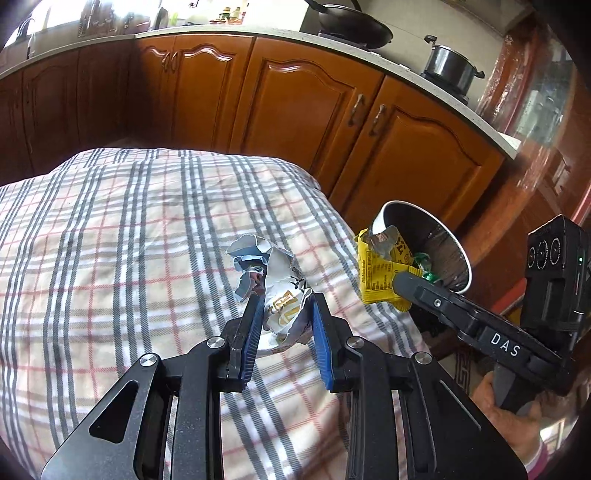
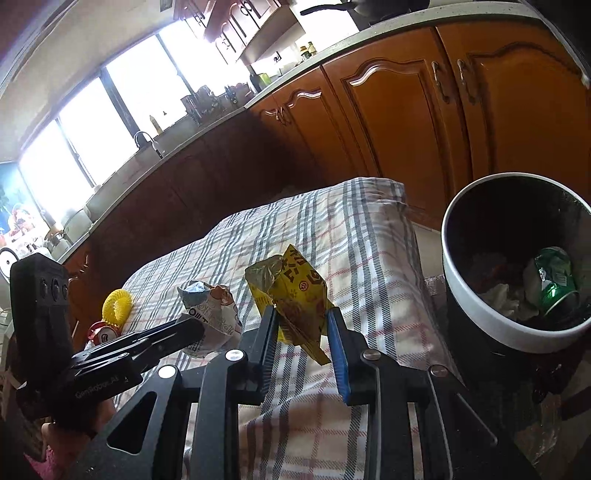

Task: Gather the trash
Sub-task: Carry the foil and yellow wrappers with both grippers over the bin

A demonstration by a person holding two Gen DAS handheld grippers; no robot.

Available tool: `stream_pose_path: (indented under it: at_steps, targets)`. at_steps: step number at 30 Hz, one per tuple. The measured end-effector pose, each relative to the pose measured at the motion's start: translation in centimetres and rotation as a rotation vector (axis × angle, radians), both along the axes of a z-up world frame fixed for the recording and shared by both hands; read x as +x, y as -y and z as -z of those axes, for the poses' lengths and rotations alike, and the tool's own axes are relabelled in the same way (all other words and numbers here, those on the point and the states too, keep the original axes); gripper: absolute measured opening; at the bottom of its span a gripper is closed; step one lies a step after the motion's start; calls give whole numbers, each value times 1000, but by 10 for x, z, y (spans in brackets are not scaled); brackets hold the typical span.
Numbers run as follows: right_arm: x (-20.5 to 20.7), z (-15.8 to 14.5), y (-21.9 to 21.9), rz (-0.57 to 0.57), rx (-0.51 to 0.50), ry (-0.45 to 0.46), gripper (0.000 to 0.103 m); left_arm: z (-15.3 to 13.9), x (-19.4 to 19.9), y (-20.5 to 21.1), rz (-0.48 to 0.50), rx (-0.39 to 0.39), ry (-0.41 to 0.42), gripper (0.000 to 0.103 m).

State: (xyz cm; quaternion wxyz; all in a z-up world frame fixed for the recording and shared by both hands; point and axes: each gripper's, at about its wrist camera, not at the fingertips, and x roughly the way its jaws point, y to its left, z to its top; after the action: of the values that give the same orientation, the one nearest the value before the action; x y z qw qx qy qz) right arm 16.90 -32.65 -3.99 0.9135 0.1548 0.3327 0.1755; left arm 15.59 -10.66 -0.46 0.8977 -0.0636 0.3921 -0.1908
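Note:
My left gripper (image 1: 286, 299) is shut on a crumpled white and blue wrapper (image 1: 275, 280), held above the checked tablecloth (image 1: 129, 240). To its right, my right gripper (image 1: 400, 280) pinches a yellow snack wrapper (image 1: 376, 273) close to the rim of a white-rimmed bin (image 1: 466, 266). In the right wrist view the right gripper (image 2: 302, 310) has its blue pads pressed on the yellow wrapper (image 2: 295, 291), left of the bin (image 2: 476, 321). Inside the bin lie a crushed green can (image 2: 556, 284) and crumpled paper. The left gripper (image 2: 195, 328) with its white wrapper (image 2: 216, 314) is at the left.
A yellow mesh ring (image 2: 117, 304) and a red can (image 2: 101, 332) lie on the cloth's far left. Brown kitchen cabinets (image 1: 295, 103) run behind the table, with a pot (image 1: 448, 66) and a wok (image 1: 351, 26) on the counter. The bin stands beyond the table's right edge.

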Motion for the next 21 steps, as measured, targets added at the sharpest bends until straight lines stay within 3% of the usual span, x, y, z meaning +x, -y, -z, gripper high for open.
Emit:
stream_pose_path:
  at_steps: [21]
  targets:
    - [-32,-16,54,102,38,61,27,-16,-10,59,97,30,33,25]
